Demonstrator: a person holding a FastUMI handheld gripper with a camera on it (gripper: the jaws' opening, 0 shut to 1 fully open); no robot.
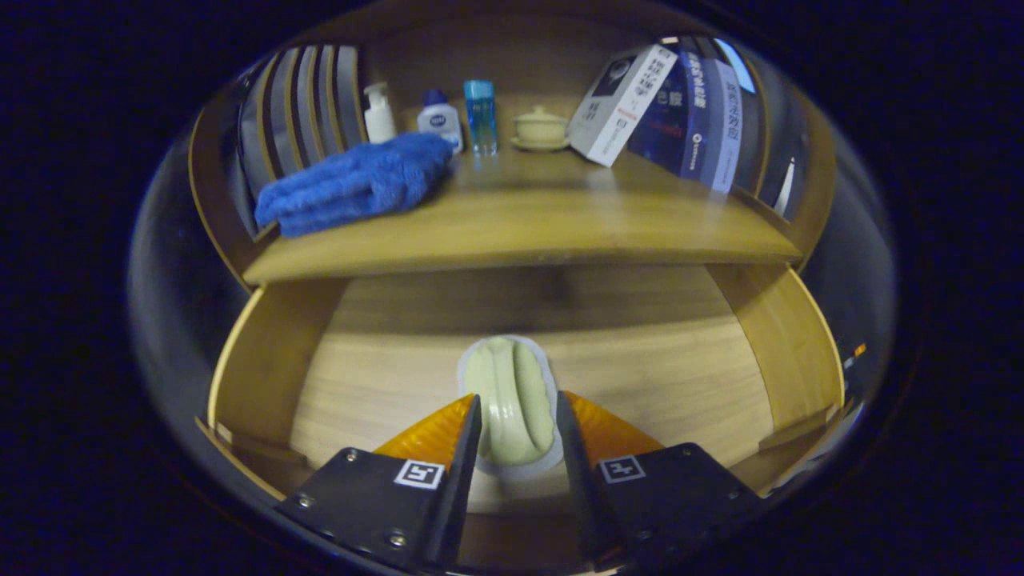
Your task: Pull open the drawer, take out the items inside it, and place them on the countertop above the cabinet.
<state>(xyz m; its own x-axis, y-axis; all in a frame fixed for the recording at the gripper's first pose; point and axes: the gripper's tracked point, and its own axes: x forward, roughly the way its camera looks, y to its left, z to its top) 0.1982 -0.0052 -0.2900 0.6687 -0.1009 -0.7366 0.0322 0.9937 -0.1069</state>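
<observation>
In the smooth wooden drawer, the claw grips a glossy pale-green oblong packet; a fluffy blue towel lies above on the worktop.

A home-like corner, a wooden cabinet with a countertop for everyday things; on it a folded blue towel, behind the towel a pump bottle and two small bottles; beside these a lidded cup; leaning books at the countertop's far end; below the countertop, an open drawer.
</observation>
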